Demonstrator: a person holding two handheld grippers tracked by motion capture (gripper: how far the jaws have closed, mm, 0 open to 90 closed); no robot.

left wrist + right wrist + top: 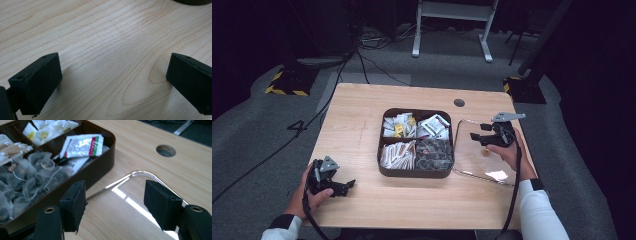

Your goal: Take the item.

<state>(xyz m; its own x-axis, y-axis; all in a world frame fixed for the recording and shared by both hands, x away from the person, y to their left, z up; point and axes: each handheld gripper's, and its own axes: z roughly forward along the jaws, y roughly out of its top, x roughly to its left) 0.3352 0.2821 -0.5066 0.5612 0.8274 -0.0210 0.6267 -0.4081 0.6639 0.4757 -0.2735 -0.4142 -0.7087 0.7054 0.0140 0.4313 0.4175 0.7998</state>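
Nearest to me, my left gripper (343, 186) rested low on the wooden worktop (357, 125) by its near left corner, jaws spread wide with nothing but bare wood grain between them. Its own camera cut both jaws off at the lower edge and caught just a dark sliver of the box at the top.

Across the worktop, my right gripper (478, 136) hung above the clear lid (472, 165), which lay flat on the worktop just beside the right wall of the brown compartment box (414, 173). My right jaws stood apart with nothing gripped between them; through the gap I saw only the lid's bright curved rim and a glare stripe. The lid was so transparent that its surface was hard to tell from the wood beneath, and my right hand (512, 155) covered part of its far right edge.

The box held four compartments: dark mesh tea bags (434, 152) near right, pale sticks or packets (398, 154) near left, small yellow-marked sachets (398, 125) far left, and foil-like white sachets (434, 125) far right. Their printing was too small to read.

Farther off, a round cable hole (459, 102) pierced the worktop. Beyond the worktop's far edge, cables (372, 65) trailed over grey carpet into darkness.
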